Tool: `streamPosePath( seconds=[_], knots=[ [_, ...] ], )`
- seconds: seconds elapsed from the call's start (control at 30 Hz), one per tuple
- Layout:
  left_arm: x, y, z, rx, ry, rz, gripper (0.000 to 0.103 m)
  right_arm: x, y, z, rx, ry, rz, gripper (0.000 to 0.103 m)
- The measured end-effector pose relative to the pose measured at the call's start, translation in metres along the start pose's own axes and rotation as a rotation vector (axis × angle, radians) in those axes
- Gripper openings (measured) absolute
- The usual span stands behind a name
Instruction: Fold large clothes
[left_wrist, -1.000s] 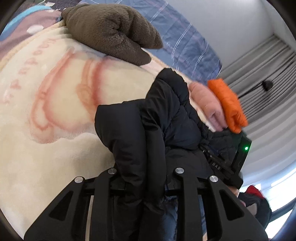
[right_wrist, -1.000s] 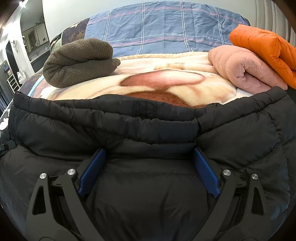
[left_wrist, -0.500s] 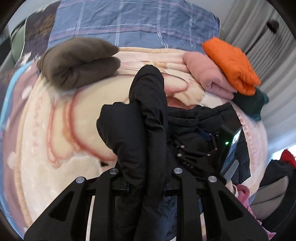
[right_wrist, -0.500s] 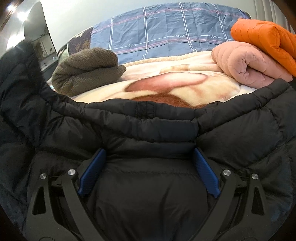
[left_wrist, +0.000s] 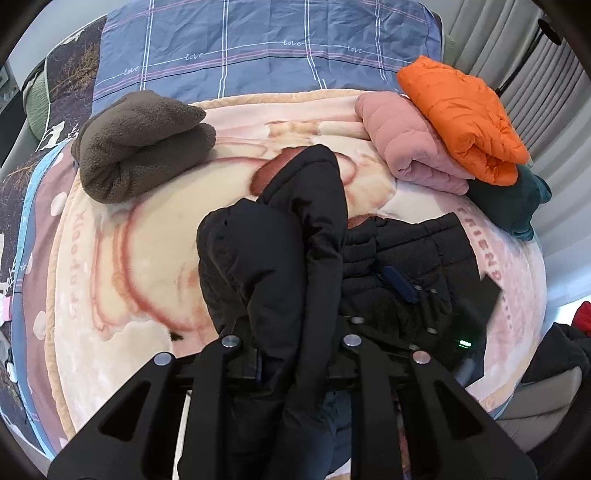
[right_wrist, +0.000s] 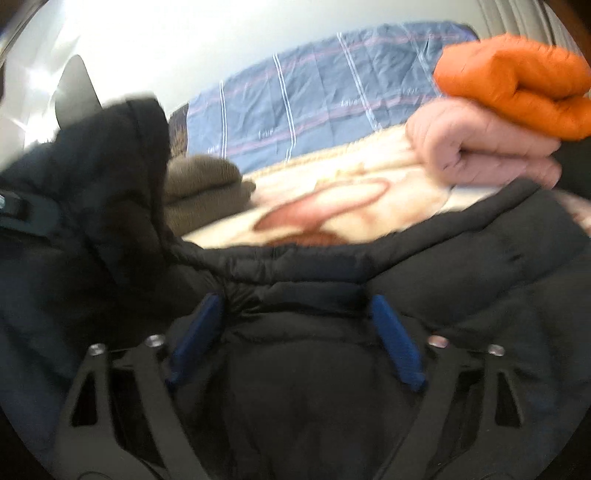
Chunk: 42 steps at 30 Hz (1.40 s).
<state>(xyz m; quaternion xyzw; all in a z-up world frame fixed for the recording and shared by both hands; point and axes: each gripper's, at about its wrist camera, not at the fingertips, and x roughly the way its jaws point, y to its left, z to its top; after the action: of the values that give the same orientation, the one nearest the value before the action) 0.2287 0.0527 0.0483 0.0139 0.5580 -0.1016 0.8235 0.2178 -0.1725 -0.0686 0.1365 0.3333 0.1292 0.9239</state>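
With the left gripper (left_wrist: 291, 365) clamped on a bunched sleeve of the black puffer jacket (left_wrist: 402, 258) and the right gripper (right_wrist: 295, 332) spread wide, pressing its body onto the blanket (left_wrist: 129, 258), looks mid-fold, so next lay that sleeve across, well short of the folded orange jacket (left_wrist: 461, 114).

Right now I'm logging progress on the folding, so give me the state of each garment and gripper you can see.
black puffer jacket: unfolded, one part lifted.
left gripper: shut on the jacket's lifted part.
right gripper: jaws apart, jacket bulging between them.
brown fleece: folded.
pink jacket: folded.
orange jacket: folded, lying on the pink one.
dark teal garment: bunched beside the stack.
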Motion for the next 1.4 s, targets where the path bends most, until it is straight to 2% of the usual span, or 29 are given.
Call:
streamPosePath(
  seconds=[0.03,0.07,0.1,0.13,0.2,0.3,0.33,0.43,0.5,0.6,0.63,0.67,0.7,0.77,0.8,0.83,0.9,0.97,1.07,1.1,1.13,1.27,1.4],
  knots=[
    [-0.003,-0.004,0.000,0.006,-0.005,0.003,0.020,-0.007,-0.001,0.002,0.002,0.001,0.024,0.049],
    [-0.008,-0.005,-0.001,0.012,-0.013,0.005,0.020,-0.017,-0.003,0.004,0.011,0.011,0.079,0.036],
    [-0.014,-0.007,-0.002,0.016,-0.022,0.005,0.020,-0.025,-0.005,0.004,0.023,0.028,0.129,0.019],
    [-0.017,-0.009,-0.002,0.018,-0.028,0.005,0.020,-0.028,-0.007,0.003,0.029,0.044,0.139,0.013],
    [-0.024,-0.014,-0.003,0.017,-0.044,0.000,0.019,-0.022,-0.008,-0.006,0.041,0.106,0.129,0.012],
    [-0.028,-0.030,-0.004,0.024,-0.056,-0.018,0.018,0.026,-0.013,-0.031,0.053,0.259,0.146,0.010],
    [-0.028,-0.037,-0.004,0.032,-0.054,-0.030,0.018,0.033,-0.015,-0.033,0.054,0.253,0.171,0.009],
    [-0.027,-0.062,-0.004,0.076,-0.040,-0.058,0.017,0.023,-0.026,-0.027,0.130,0.268,0.208,0.010],
    [-0.029,-0.079,-0.001,0.091,-0.040,-0.069,0.017,0.005,-0.034,-0.026,0.159,0.251,0.202,0.013],
    [-0.028,-0.101,0.009,0.097,-0.031,-0.086,0.018,-0.049,-0.042,-0.032,0.135,0.153,0.195,0.022],
    [-0.027,-0.108,0.011,0.100,-0.027,-0.087,0.018,-0.064,-0.044,-0.036,0.122,0.120,0.207,0.023],
    [-0.024,-0.115,0.014,0.105,-0.024,-0.088,0.018,-0.078,-0.044,-0.040,0.116,0.093,0.233,0.023],
    [-0.021,-0.124,0.016,0.113,-0.018,-0.088,0.018,-0.091,-0.045,-0.048,0.125,0.075,0.300,0.023],
    [-0.015,-0.134,0.017,0.118,-0.009,-0.094,0.018,-0.090,-0.042,-0.062,0.176,0.117,0.398,0.023],
    [-0.011,-0.138,0.017,0.117,-0.002,-0.097,0.018,-0.072,-0.034,-0.072,0.196,0.204,0.413,0.023],
    [-0.007,-0.142,0.015,0.113,0.012,-0.095,0.018,-0.055,-0.028,-0.081,0.201,0.255,0.399,0.020],
    [0.005,-0.146,0.011,0.108,0.038,-0.082,0.018,-0.037,-0.025,-0.091,0.195,0.289,0.344,0.009],
    [0.017,-0.149,0.005,0.102,0.050,-0.104,0.018,-0.048,-0.029,-0.090,0.205,0.278,0.320,0.009],
    [0.025,-0.156,0.005,0.084,0.058,-0.122,0.018,-0.095,-0.046,-0.086,0.169,0.137,0.216,0.024],
    [0.027,-0.160,0.006,0.077,0.061,-0.123,0.018,-0.109,-0.053,-0.087,0.164,0.094,0.185,0.036],
    [0.030,-0.164,0.009,0.070,0.066,-0.125,0.018,-0.128,-0.062,-0.091,0.165,0.044,0.159,0.041],
    [0.046,-0.183,0.018,0.039,0.089,-0.145,0.019,-0.171,-0.085,-0.112,0.195,-0.035,0.177,0.045],
    [0.071,-0.208,0.020,0.038,0.133,-0.156,0.020,-0.179,-0.081,-0.126,0.162,-0.021,0.179,0.047]
  ],
)
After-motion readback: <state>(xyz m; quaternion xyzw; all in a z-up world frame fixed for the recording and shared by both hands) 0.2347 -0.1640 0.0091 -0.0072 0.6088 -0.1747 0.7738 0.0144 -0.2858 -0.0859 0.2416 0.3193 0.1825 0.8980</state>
